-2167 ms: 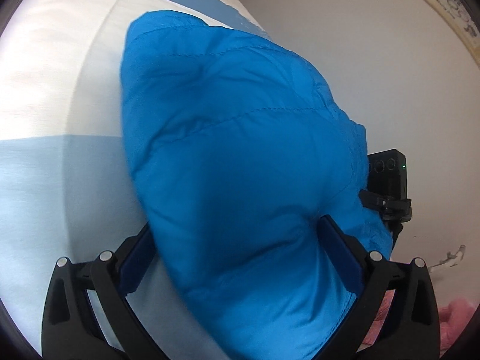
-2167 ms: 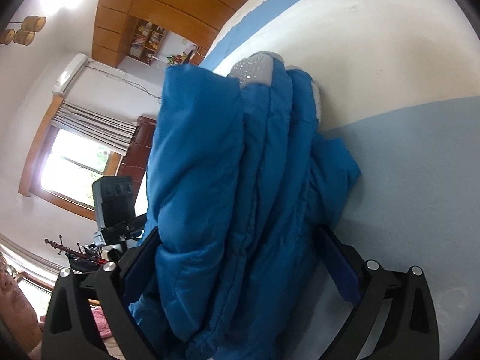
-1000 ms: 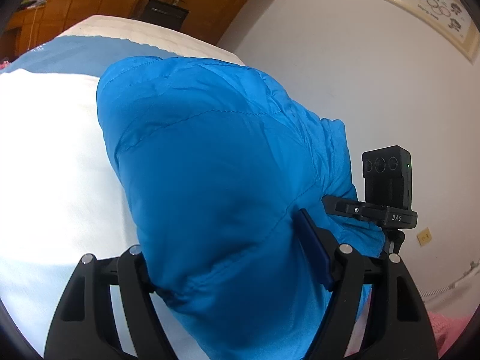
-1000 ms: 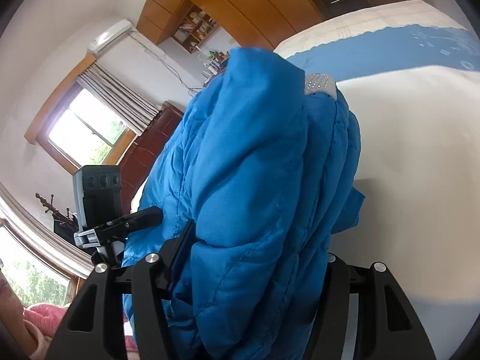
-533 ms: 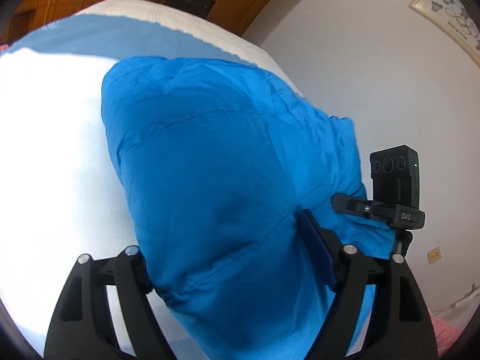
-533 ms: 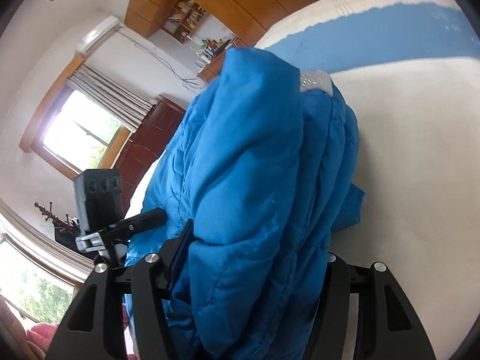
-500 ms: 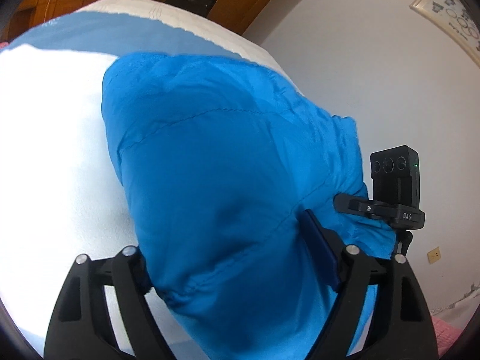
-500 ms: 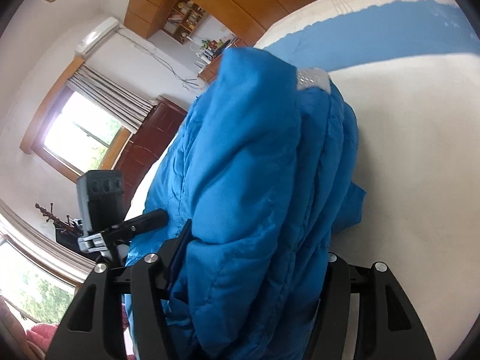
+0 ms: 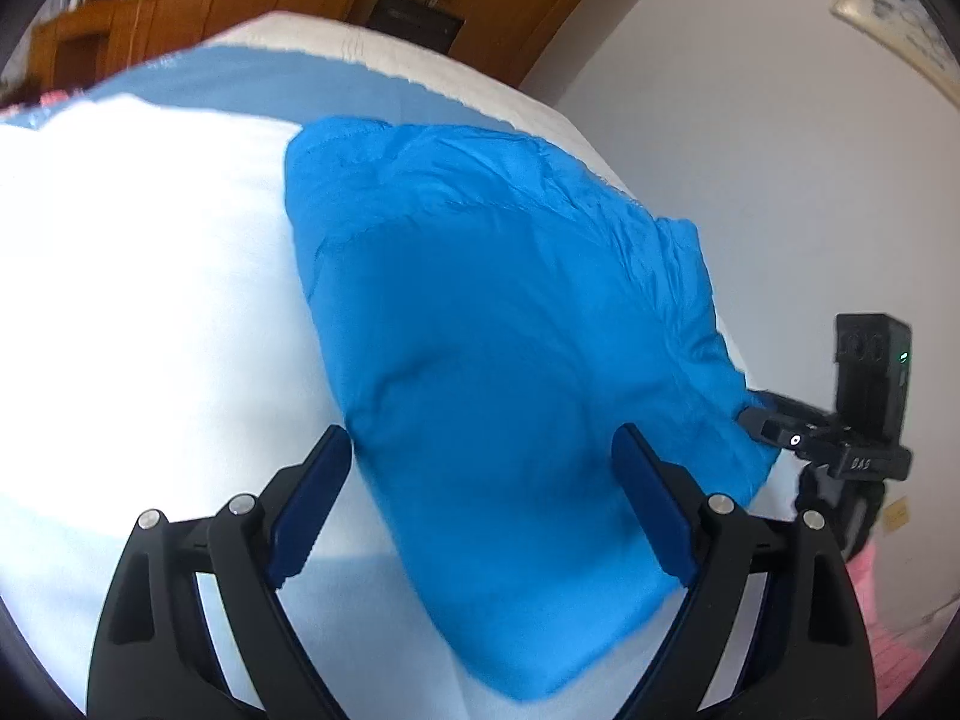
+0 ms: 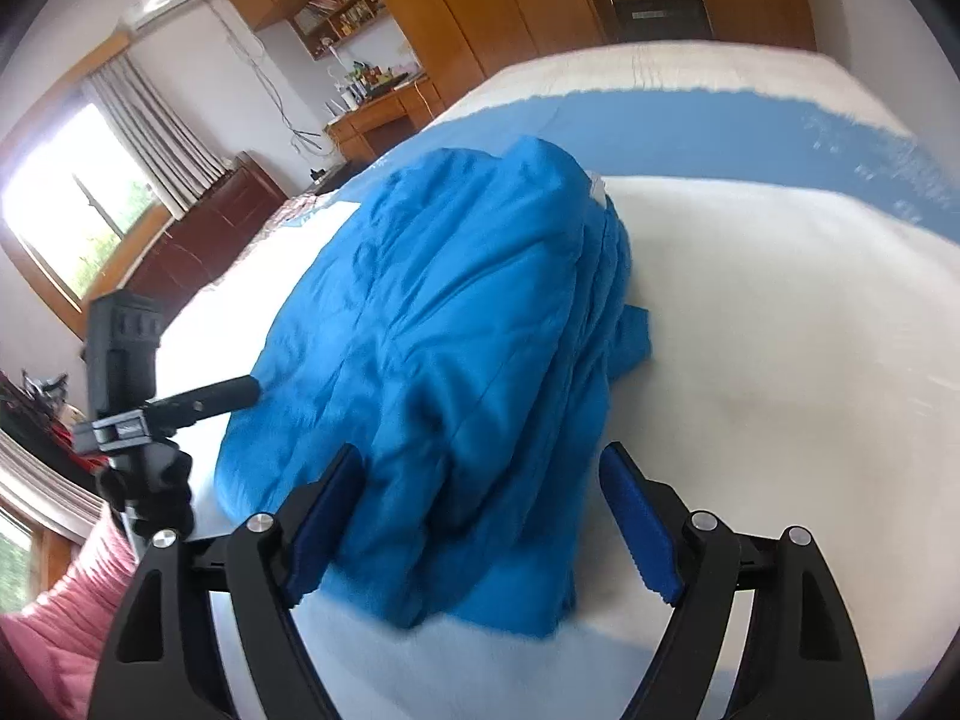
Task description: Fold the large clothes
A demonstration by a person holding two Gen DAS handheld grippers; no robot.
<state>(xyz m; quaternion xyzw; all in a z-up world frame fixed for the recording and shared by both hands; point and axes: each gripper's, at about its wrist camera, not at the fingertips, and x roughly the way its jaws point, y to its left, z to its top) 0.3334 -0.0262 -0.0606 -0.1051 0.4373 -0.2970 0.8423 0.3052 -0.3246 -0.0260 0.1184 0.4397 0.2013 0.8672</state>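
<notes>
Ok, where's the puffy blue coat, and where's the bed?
blue coat (image 9: 510,360), left wrist view, middle of its top panel.
bed (image 10: 780,330), right wrist view, bare white cover right of the coat.

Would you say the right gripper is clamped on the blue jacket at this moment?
No, the right gripper stands open, its blue pads apart on either side of the blue jacket lying on the bed.

1. Bright daylight from the window (image 10: 72,228) at left of the right wrist view, itself blown out.
2. White bed cover (image 9: 150,300) overexposed, detail washed out.
3. Strong fisheye bending, dark vignette at every corner.
4. Slight motion blur across the blue jacket (image 10: 456,360) and bed edges; soft shadows beneath.
</notes>
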